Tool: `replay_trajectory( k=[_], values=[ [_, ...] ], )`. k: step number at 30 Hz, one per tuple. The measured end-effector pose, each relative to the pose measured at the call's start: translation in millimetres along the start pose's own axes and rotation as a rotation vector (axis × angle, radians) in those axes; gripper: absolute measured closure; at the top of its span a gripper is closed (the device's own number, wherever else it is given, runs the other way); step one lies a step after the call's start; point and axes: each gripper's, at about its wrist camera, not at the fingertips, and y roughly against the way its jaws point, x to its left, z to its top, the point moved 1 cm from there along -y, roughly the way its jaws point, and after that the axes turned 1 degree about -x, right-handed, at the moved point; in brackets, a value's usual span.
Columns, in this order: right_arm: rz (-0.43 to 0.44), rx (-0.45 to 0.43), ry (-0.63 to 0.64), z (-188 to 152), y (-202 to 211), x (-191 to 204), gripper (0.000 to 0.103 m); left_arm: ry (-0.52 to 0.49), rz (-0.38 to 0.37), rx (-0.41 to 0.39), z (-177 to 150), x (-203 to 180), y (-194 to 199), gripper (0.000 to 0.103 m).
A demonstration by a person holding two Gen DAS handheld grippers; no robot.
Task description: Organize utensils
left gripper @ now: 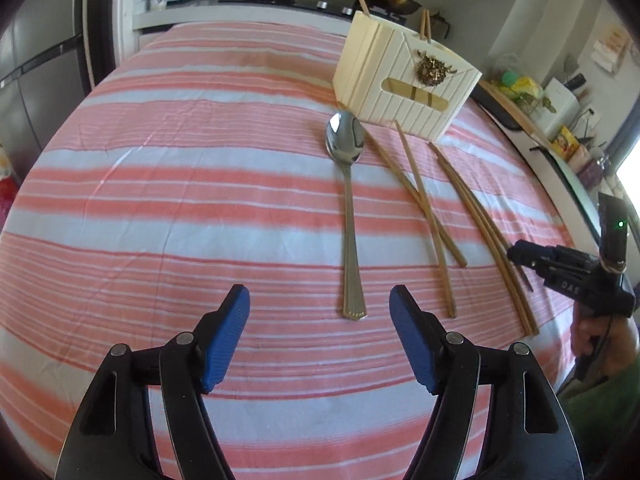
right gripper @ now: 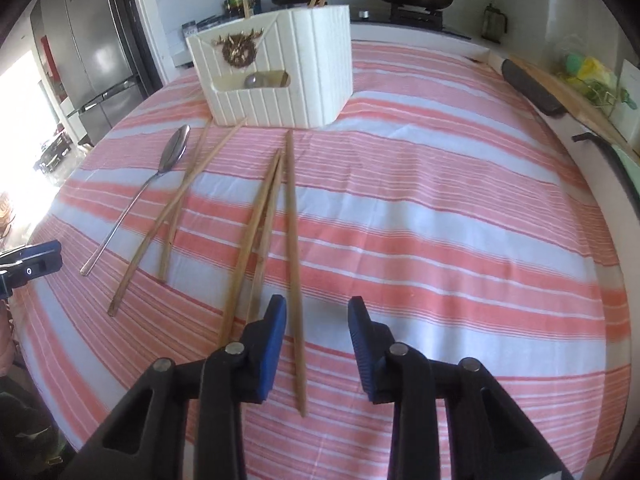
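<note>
Five chopsticks and one spoon are left on the striped tablecloth (left gripper: 160, 168), all lying in front of the cream holder (left gripper: 404, 80). The holder already has a few chopsticks poking out of its top, so I judge the sorting to be partly done, with the pick-up of the next pieces in hand.

The left gripper (left gripper: 320, 304) hangs wide apart and empty just above the handle end of the spoon (left gripper: 349, 216). To take it, the gripper must drop and close across that thin handle.

The right gripper (right gripper: 317, 312) stands fairly narrow, with the rightmost chopstick (right gripper: 294, 248) running between its fingers, close to the left one; no pad presses on it yet. It needs to close a little more, then lift.

Counted: one holder, one spoon, two crossed chopsticks (right gripper: 176, 216), three more beside them.
</note>
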Motion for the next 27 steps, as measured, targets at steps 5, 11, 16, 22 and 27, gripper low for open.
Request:
replay_trajectory(
  k=[5, 11, 16, 22, 27],
  values=[
    [-0.064, 0.013, 0.099, 3.8, -3.1, 10.5, 0.088, -0.119, 0.099, 0.014, 13.3, -14.8, -26.8, 0.023],
    [-0.209, 0.018, 0.073, -6.0, 7.8, -5.4, 0.097, -0.230, 0.159, 0.009, 8.4, -31.5, -40.9, 0.080],
    [-0.260, 0.018, 0.026, -27.6, 26.7, -25.4, 0.097, -0.196, 0.169, -0.012, 0.0, -27.7, -32.2, 0.094],
    [-0.279, 0.040, -0.037, -58.4, 50.0, -48.5, 0.097, -0.146, 0.170, 0.001, -34.0, -20.2, -2.6, 0.093],
    [-0.228, 0.055, -0.069, -68.9, 58.5, -55.0, 0.091, -0.151, 0.152, 0.026, -44.0, -15.7, 11.7, 0.065]
  ],
)
